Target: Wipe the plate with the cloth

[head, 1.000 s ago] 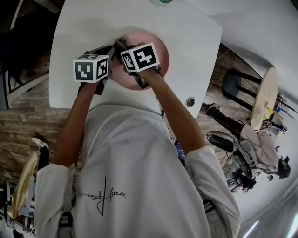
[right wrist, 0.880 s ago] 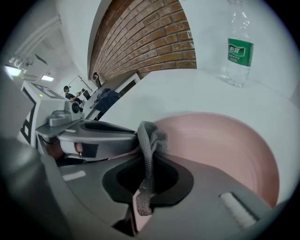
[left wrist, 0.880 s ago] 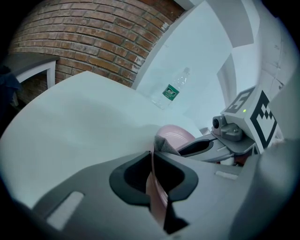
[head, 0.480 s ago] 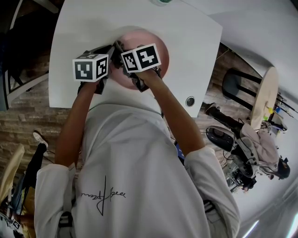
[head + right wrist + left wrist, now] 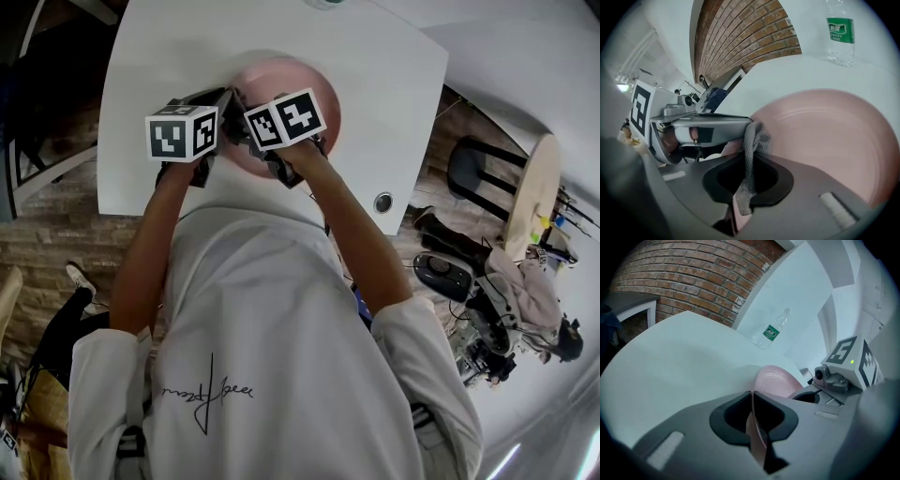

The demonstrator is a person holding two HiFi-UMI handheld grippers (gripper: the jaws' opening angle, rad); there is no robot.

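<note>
We wear a white short-sleeved shirt (image 5: 281, 309) with a black handwritten scrawl (image 5: 208, 396) on it, lower left in the head view. Our left claw (image 5: 752, 398) and right claw (image 5: 751, 161) are grey with black pads (image 5: 729, 416), each topped by a black-and-white marker cube (image 5: 183, 134), upper left there.

Table (image 5: 394, 66): white, across upper part of head view
Bottle (image 5: 771, 330): clear plastic, green label, standing on table, centre right of left gripper view
Brick wall (image 5: 693, 273): upper left, behind table
Grommet (image 5: 382, 204): round, near table's lower right corner
Stool (image 5: 466, 169): black, right of table
Round wooden top (image 5: 532, 192): far right, just beside stool
</note>
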